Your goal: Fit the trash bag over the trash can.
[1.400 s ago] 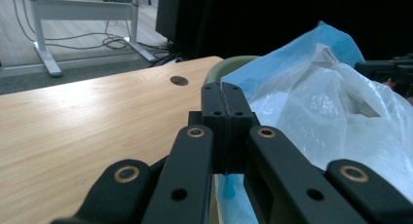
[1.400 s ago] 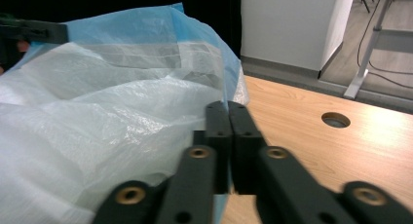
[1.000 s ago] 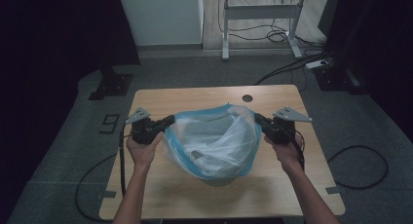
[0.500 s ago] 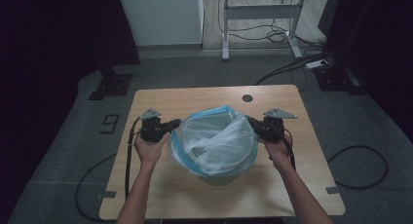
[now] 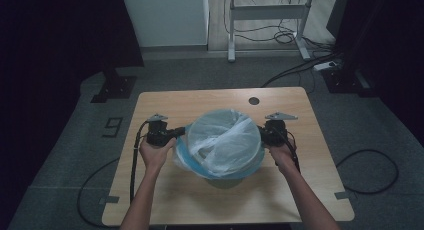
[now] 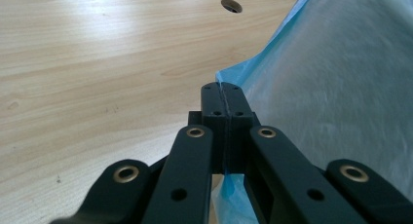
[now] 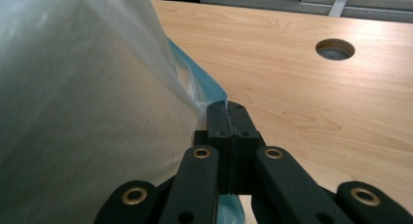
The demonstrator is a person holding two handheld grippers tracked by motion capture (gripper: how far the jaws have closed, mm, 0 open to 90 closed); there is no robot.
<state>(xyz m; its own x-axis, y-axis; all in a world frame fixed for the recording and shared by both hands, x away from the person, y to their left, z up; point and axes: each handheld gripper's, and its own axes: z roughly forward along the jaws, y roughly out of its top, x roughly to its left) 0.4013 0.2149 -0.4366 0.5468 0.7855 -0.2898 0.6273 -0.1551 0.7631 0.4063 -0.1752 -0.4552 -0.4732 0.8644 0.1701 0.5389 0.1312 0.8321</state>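
Bag (image 5: 223,142) stretched wide betw. both grippers, mid-table.

Plastic bag, clear w/ blue rim, sits round what looks like a small bin at the table (image 5: 200,100) centre, its mouth pulled into a broad oval. L gripper (image 5: 176,133) is at the bag's left edge, jaws together, clamped on the blue rim film; the left gripper view has the blue plastic (image 6: 229,83) pinched right in the seam betw. the tips. R gripper (image 5: 264,133) is at the bag's right edge, jaws likewise pressed together on the film, the blue edge (image 7: 204,85) running into the closed tips. Cable hole (image 5: 254,101) lies beyond the bag, on the far-right side. Both hands sit just outboard of the bag, forearms coming in from the near edge.
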